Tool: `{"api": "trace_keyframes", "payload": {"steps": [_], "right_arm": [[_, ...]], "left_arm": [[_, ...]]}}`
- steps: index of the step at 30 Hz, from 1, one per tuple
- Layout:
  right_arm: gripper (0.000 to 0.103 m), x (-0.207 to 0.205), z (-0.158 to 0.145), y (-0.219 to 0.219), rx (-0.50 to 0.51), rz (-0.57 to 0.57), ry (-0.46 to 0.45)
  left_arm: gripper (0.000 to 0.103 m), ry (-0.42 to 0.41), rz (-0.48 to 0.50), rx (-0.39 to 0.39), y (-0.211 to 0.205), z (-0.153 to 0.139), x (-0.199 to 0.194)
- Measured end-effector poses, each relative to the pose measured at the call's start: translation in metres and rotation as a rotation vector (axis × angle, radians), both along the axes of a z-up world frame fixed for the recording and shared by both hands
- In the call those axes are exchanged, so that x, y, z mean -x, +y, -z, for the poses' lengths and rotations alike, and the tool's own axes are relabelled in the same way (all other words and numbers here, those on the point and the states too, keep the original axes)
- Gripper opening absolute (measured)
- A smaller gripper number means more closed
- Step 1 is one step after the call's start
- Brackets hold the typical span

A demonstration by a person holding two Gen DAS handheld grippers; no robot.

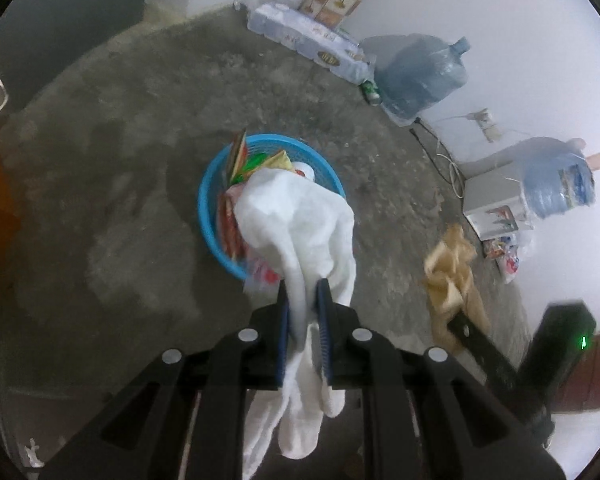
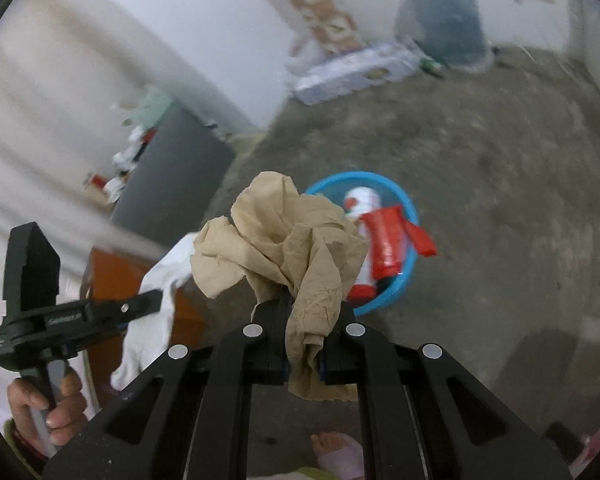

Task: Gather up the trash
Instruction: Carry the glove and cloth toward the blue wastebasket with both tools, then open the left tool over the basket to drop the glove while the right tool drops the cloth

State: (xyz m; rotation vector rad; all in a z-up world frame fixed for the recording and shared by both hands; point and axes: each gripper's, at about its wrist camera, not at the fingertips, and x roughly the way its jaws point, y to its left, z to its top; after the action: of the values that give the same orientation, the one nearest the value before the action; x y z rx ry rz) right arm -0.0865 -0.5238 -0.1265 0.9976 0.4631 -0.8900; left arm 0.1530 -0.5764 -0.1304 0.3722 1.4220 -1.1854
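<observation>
My left gripper [image 1: 305,292] is shut on a crumpled white tissue [image 1: 300,224], which hangs over a blue plastic basket [image 1: 208,216] on the concrete floor. The basket holds colourful wrappers [image 1: 244,160] and other trash. My right gripper [image 2: 305,304] is shut on a crumpled brown paper napkin [image 2: 284,236], held above and left of the same blue basket [image 2: 404,276], where a red wrapper [image 2: 388,240] and a white and red bottle [image 2: 360,200] lie. In the left wrist view the brown napkin [image 1: 452,268] shows at the right. The right wrist view shows the white tissue [image 2: 160,284] and left gripper [image 2: 156,300] at the left.
Two large blue water jugs [image 1: 420,76] [image 1: 556,184] stand by the white wall, with a long white carton [image 1: 308,36], a grey box [image 1: 496,204] and cables nearby. A person's hand [image 2: 48,404] holds the left tool; a bare foot [image 2: 336,448] is below. An orange cabinet [image 2: 112,280] stands left.
</observation>
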Motion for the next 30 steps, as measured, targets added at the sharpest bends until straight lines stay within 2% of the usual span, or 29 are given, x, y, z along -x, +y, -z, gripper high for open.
{"api": "trace_keyframes", "payload": {"steps": [3,4,5,6,7,8,10,13,17,22,25,26,27,29,30], "right_arm": [[0.009,0.008,0.014,-0.007,-0.031,0.029,0.01],[0.009,0.01,0.017,-0.011,-0.043,0.035,0.013],[0.009,0.012,0.02,-0.012,-0.05,0.041,0.017],[0.009,0.014,0.026,-0.015,-0.061,0.05,0.025],[0.009,0.016,0.029,-0.017,-0.07,0.055,0.03],[0.009,0.017,0.033,-0.021,-0.082,0.059,0.034],[0.009,0.02,0.04,-0.027,-0.103,0.062,0.039],[0.01,0.012,0.049,-0.04,-0.124,0.045,0.053],[0.012,-0.017,0.052,-0.056,-0.132,-0.02,0.071],[0.016,-0.074,0.051,-0.073,-0.085,-0.09,0.115],[0.041,-0.106,0.063,-0.086,-0.079,-0.152,0.146],[0.053,-0.114,0.07,-0.09,-0.086,-0.163,0.179],[0.059,-0.121,0.08,-0.094,-0.099,-0.173,0.228],[0.063,-0.121,0.088,-0.097,-0.125,-0.171,0.274],[0.064,-0.116,0.087,-0.096,-0.129,-0.172,0.262]], "left_arm": [[0.015,0.017,-0.026,-0.011,-0.033,0.026,-0.008],[0.022,0.024,-0.048,-0.01,-0.043,0.036,-0.011],[0.041,0.025,-0.075,-0.013,-0.053,0.046,-0.014],[0.054,0.015,-0.104,-0.02,-0.062,0.054,-0.015],[0.073,0.003,-0.124,-0.025,-0.067,0.059,-0.016],[0.079,-0.018,-0.144,-0.04,-0.071,0.064,-0.017],[0.08,-0.027,-0.157,-0.063,-0.072,0.067,-0.019],[0.08,-0.029,-0.151,-0.051,-0.061,0.058,-0.025],[0.081,-0.105,-0.128,-0.015,-0.046,0.023,-0.036],[0.087,-0.18,-0.083,0.038,-0.009,-0.036,-0.048],[0.09,-0.226,-0.054,0.061,0.027,-0.069,-0.051],[0.092,-0.238,-0.042,0.064,0.039,-0.078,-0.051],[0.092,-0.256,-0.033,0.063,0.057,-0.088,-0.05],[0.093,-0.272,-0.022,0.063,0.083,-0.1,-0.049],[0.093,-0.274,-0.02,0.06,0.099,-0.106,-0.047]]}}
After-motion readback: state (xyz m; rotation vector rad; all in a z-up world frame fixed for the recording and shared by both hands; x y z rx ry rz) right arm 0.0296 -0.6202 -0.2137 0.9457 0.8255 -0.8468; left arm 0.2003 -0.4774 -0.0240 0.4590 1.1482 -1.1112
